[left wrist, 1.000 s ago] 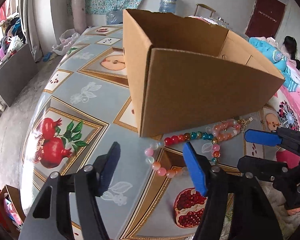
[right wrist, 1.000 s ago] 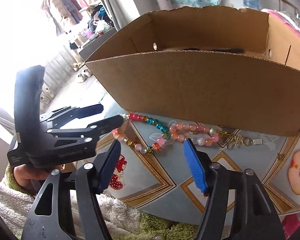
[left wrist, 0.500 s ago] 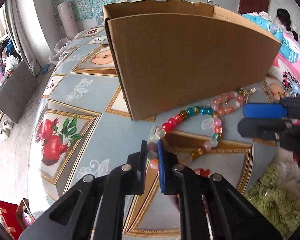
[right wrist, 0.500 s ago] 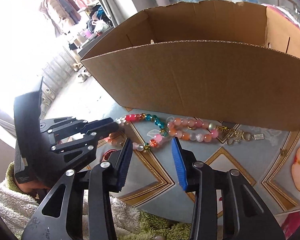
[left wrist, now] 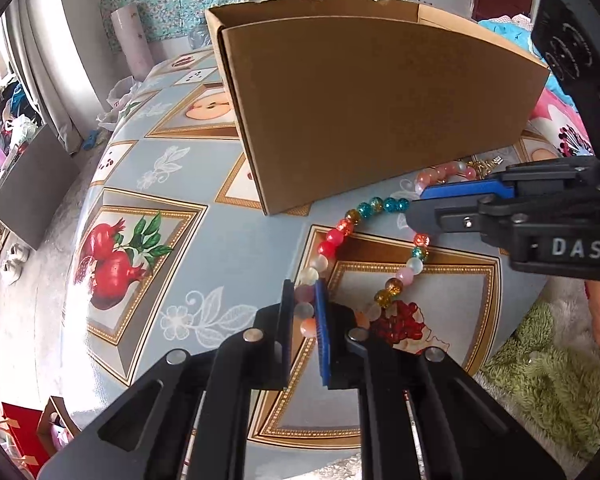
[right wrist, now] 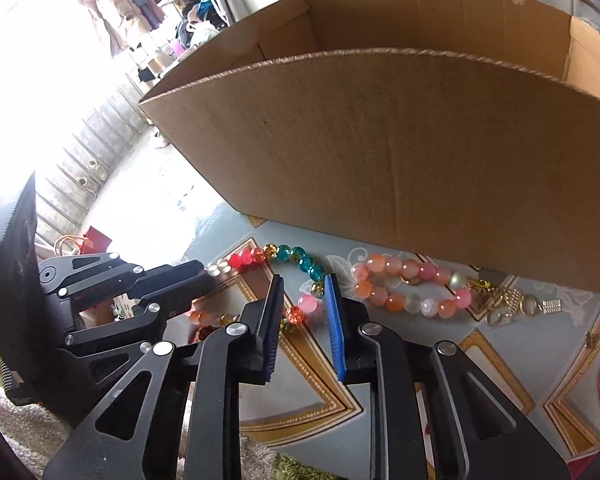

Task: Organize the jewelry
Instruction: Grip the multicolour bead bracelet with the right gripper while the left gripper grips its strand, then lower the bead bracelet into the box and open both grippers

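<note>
Left wrist view: the left gripper [left wrist: 304,312] has its jaws clamped on pale beads of the bead necklace [left wrist: 342,228], which lies on the tabletop [left wrist: 220,256] just in front of the cardboard box [left wrist: 372,112]; right wrist view: the right gripper [right wrist: 302,316] straddles a pink bead with jaws narrowed, whether they pinch it I cannot tell; gold clasp [right wrist: 500,300] beside the box wall

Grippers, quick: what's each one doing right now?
Left gripper: shut on the bead necklace.
Right gripper: partly open around necklace beads, not yet clamped.
</note>
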`<state>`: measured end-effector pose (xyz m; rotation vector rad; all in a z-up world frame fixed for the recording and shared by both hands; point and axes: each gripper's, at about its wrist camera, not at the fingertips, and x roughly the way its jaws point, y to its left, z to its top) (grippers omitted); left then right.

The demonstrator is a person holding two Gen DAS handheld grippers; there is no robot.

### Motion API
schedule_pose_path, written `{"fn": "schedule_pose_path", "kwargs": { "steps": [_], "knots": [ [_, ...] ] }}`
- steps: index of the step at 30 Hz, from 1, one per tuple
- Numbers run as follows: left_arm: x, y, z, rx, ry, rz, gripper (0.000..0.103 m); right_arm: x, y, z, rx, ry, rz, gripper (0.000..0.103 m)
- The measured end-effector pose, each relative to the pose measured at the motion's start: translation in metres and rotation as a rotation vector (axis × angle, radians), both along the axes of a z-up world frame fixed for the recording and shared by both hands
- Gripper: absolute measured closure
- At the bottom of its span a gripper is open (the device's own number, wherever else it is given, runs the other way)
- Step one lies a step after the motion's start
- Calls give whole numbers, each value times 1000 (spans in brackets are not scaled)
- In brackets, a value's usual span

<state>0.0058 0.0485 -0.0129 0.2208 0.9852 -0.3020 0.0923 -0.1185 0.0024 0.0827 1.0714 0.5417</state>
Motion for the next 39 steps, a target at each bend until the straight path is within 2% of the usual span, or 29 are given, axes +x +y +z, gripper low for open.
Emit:
{"fn": "schedule_pose_path", "kwargs": {
  "steps": [7, 11, 15, 21, 36, 39],
  "knots": [
    [14, 6, 0, -14, 10, 12, 93, 8, 3, -4, -24, 3, 4, 90],
    [20, 7, -1, -17, 4, 19, 93, 9, 8, -4, -48, -18, 15, 90],
    [24, 8, -2, -28, -5, 32, 92, 4, 20, -3, -88, -51, 31, 95],
    [27, 13, 1, -36, -36, 38, 93, -1, 20, 4, -80, -81, 28, 96],
    [4, 7, 59, -54, -157, -39, 93, -42, -21, 38, -20, -196, 22, 96],
    [-5, 4, 82, -79, -199, -48, 93, -46, -14, 52, 3, -233, 22, 96]
  ]
}}
